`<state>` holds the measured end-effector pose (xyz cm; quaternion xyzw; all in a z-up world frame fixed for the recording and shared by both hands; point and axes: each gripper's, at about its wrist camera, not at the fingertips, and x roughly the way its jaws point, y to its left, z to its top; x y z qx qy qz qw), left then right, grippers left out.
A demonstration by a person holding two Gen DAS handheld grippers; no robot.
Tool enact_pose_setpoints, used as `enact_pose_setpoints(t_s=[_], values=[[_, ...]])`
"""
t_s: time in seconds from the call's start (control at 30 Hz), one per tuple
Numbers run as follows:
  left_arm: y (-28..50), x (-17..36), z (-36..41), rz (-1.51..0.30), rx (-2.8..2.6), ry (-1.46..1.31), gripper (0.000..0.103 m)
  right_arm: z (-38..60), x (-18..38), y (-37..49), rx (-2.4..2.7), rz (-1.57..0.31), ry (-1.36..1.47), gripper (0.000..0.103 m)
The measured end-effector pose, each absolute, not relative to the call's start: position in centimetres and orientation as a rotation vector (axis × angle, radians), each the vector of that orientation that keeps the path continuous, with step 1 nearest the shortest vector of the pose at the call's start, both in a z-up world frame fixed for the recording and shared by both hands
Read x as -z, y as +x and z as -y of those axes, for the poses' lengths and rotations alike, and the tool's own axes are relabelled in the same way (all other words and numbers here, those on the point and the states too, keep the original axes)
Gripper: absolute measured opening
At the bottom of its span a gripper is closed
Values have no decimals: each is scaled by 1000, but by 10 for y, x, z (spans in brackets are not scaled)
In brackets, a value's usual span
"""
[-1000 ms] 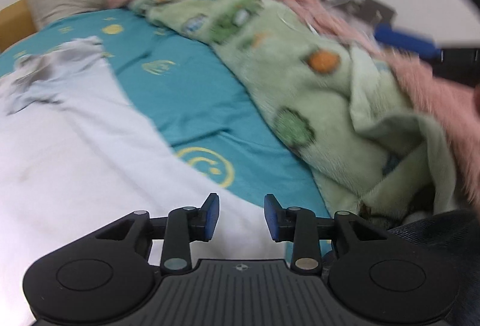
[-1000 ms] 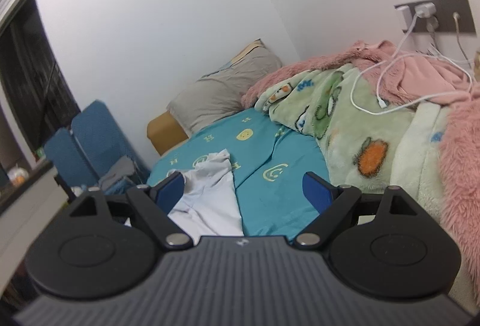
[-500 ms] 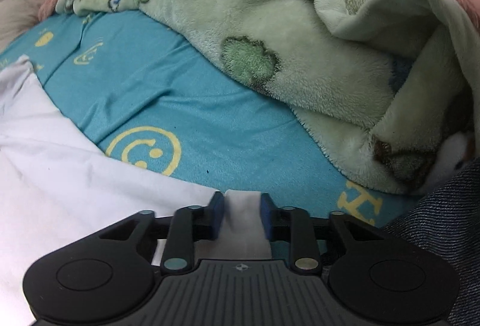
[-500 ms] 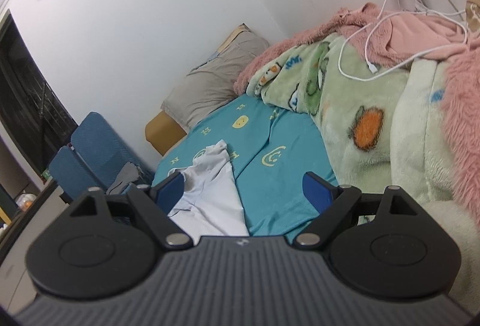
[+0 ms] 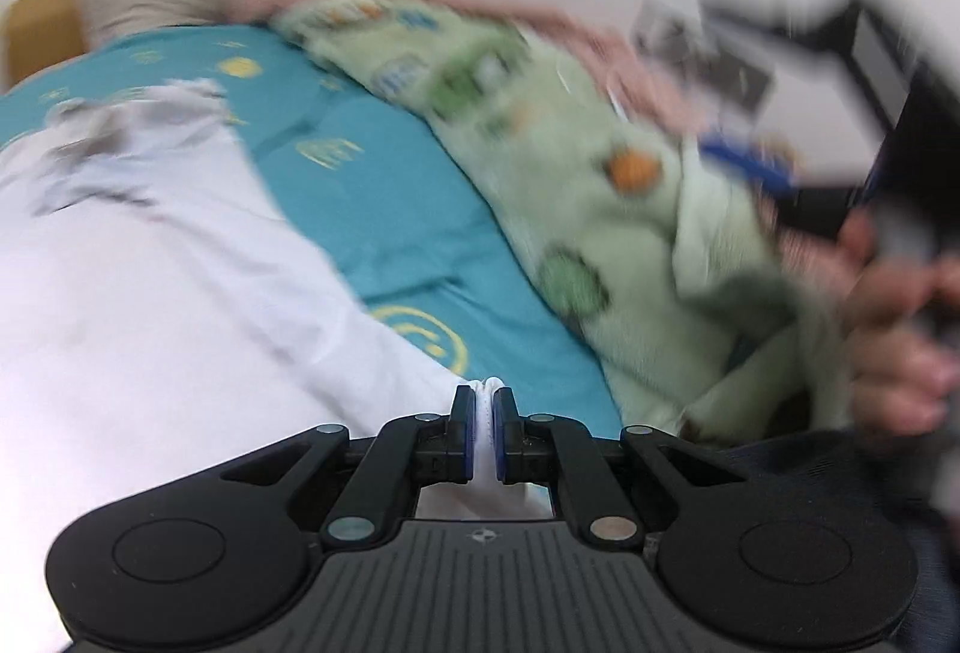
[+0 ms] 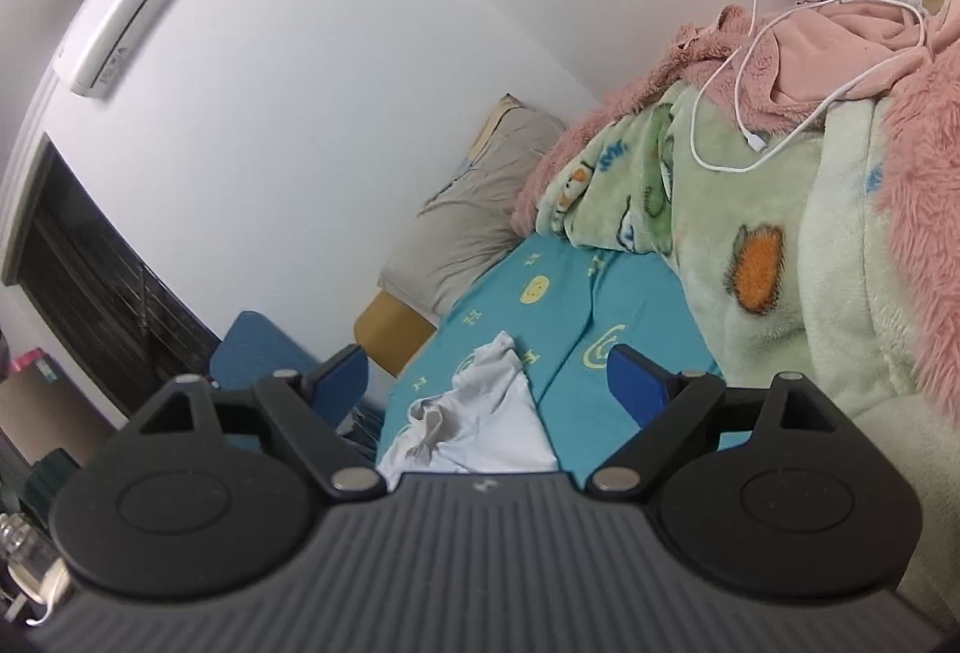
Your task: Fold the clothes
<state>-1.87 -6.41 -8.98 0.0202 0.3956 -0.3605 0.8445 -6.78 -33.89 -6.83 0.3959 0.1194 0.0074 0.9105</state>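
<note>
Two grippers are working here. Right at its tips, the left gripper (image 5: 483, 434) is now pinching a corner of the white shirt (image 5: 180, 305); half a second ago its fingers were only closing around that cloth. So one corner is caught and ready to be lifted. Ahead of it, the shirt is lying spread on the blue sheet (image 5: 384, 185), beside the green blanket (image 5: 630, 233). Farther right, the right gripper (image 6: 487, 371) is hanging wide apart, holding nothing, just as before, and tipping higher.
</note>
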Motion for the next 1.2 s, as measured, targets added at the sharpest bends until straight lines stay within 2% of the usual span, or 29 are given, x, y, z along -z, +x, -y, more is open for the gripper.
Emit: enact_pose_setpoints(t_s=[0.1,0.37,0.43,0.47,0.5,0.63,0.67,0.7,0.9,1.0,1.2], values=[[-27,76,6,-854,678,-101,6,335,65,-68,-30,-243,814,89],[-17,112,-69,-1085,463,-261,5,298,58,-57,-49,-342,675,89],[-9,111,-78,-1087,462,-299,12,284,56,-55,-50,-371,610,89],[-5,110,-83,-1087,462,-318,23,277,56,-54,-50,-385,577,89],[1,109,-86,-1092,457,-329,39,270,55,-52,-49,-399,550,89],[40,103,-88,-1072,427,-368,57,248,56,-32,-35,-449,475,88],[55,102,-87,-1060,402,-361,66,243,57,-26,-30,-461,465,88],[72,102,-86,-1047,369,-352,70,239,60,-18,-23,-472,474,88],[192,121,-61,-988,239,-373,71,226,93,24,36,-539,495,87],[240,130,-56,-902,207,-488,73,227,107,35,58,-567,466,87],[334,158,-32,-845,93,-431,73,231,125,57,73,-568,456,87]])
